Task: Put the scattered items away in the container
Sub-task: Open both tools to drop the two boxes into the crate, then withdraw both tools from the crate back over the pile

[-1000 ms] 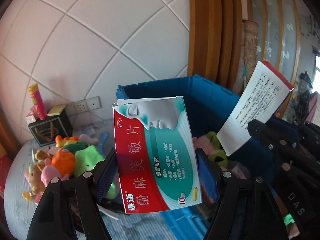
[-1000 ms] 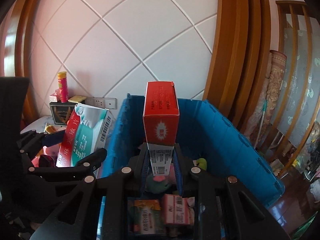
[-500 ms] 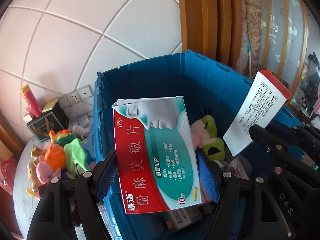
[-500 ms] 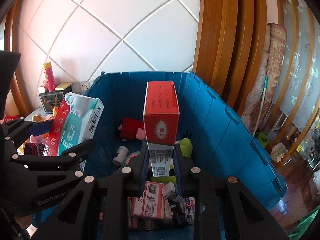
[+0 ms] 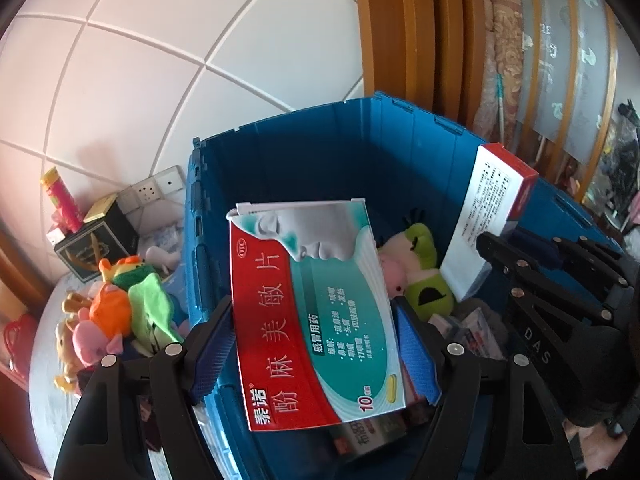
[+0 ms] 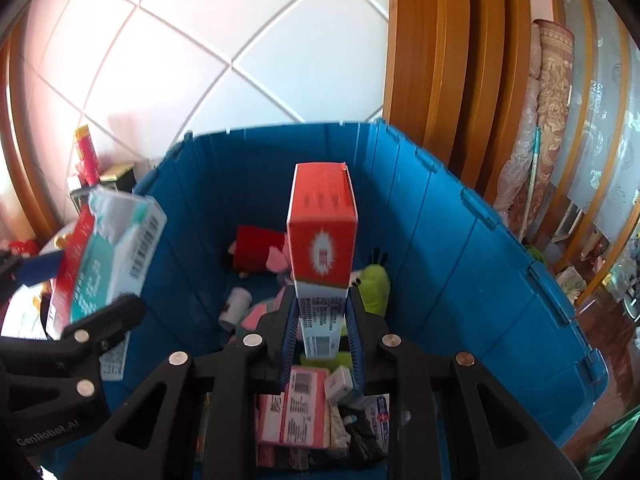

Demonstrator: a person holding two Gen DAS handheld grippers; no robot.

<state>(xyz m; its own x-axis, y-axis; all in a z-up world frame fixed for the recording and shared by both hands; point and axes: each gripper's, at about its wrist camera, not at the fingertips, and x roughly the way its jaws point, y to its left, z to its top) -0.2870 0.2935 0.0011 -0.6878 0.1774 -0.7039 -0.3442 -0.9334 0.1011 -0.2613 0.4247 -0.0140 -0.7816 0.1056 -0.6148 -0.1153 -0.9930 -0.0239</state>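
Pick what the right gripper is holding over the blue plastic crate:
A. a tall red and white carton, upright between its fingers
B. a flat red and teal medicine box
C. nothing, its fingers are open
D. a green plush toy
A. In the right wrist view the right gripper is shut on the tall red and white carton, standing upright above the blue plastic crate; the left gripper has the flat red and teal medicine box.

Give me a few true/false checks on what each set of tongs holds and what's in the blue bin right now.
1. The left tongs grip a red-and-teal medicine box. True.
2. The right tongs are empty. False: they clamp a red-and-white box.
3. The blue bin is empty. False: boxes and a green plush lie inside.
4. Plush toys remain outside the bin. True.
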